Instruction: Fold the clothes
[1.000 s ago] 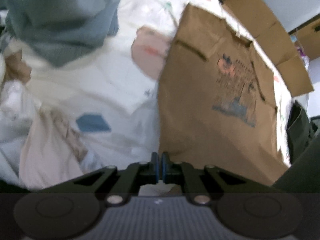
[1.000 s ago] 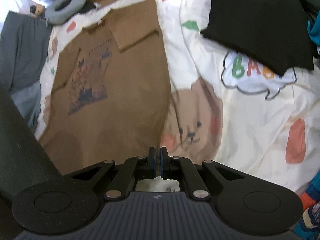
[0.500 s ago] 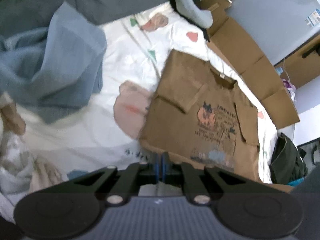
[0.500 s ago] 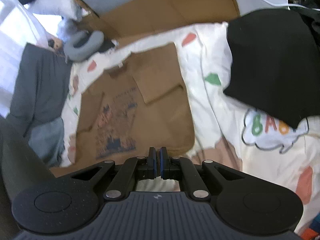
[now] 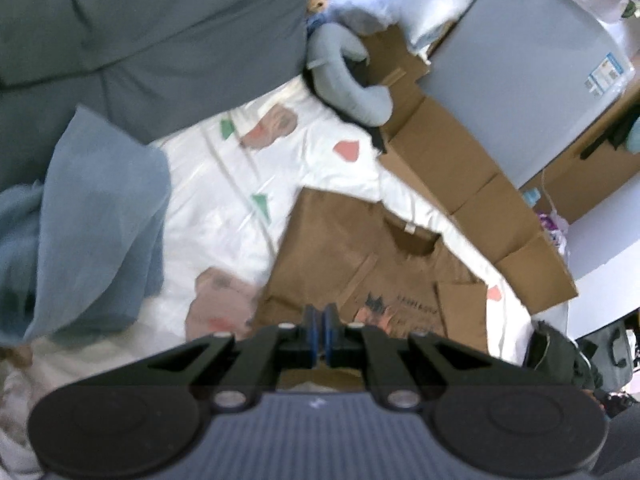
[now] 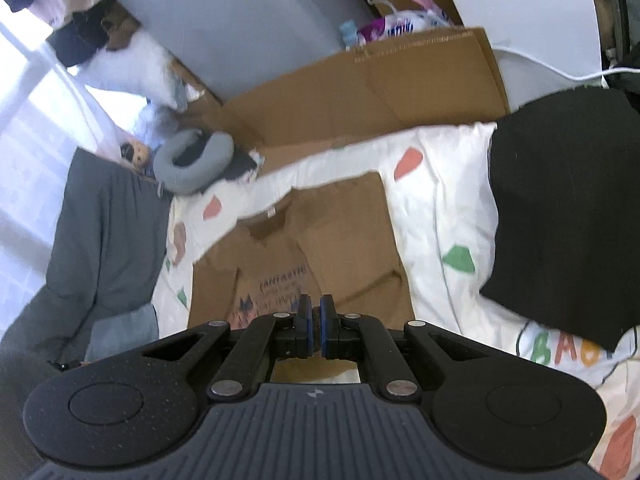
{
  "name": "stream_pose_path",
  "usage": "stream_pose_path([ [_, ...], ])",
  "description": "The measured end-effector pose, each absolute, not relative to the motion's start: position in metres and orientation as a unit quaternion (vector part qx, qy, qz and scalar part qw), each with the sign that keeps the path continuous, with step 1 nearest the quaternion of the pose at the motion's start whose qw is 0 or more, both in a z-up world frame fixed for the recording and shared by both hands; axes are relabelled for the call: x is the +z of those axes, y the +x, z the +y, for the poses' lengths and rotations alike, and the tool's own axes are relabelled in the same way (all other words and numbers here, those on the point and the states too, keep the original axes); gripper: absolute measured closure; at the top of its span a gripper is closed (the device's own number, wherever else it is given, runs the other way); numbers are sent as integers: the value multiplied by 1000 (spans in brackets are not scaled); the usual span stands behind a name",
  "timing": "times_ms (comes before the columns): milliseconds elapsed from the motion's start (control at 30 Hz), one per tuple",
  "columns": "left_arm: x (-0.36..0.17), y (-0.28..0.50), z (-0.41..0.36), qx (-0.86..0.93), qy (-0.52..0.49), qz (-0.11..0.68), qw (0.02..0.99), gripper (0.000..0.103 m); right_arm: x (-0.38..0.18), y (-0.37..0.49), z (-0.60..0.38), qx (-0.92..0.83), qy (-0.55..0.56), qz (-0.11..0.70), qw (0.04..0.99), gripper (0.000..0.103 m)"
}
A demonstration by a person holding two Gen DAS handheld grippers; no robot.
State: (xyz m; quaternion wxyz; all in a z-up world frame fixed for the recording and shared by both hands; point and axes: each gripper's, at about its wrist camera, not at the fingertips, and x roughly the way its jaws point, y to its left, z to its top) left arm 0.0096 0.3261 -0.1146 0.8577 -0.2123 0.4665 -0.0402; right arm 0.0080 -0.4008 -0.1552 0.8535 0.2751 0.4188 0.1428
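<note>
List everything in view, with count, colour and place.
T-shirt: one, brown, sleeves folded in, flat on bedsheet.
Bedsheet: one, white with coloured prints, under everything.
Neck pillow: one, grey, at bed's far edge.
Cardboard: flattened, brown, beyond bed.
Black garment: one, on sheet, right wrist view's right.
Blue garment: one, left wrist view's left.
Left gripper: black, shut on T-shirt's hem.
Right gripper: black, shut on T-shirt's hem.
</note>
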Motion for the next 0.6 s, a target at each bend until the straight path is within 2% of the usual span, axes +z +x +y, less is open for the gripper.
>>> stream_pose_path([
  [600,-122,75,318,-53,-224,459,858,100,-132,79,-389,108,281,425,854,102],
])
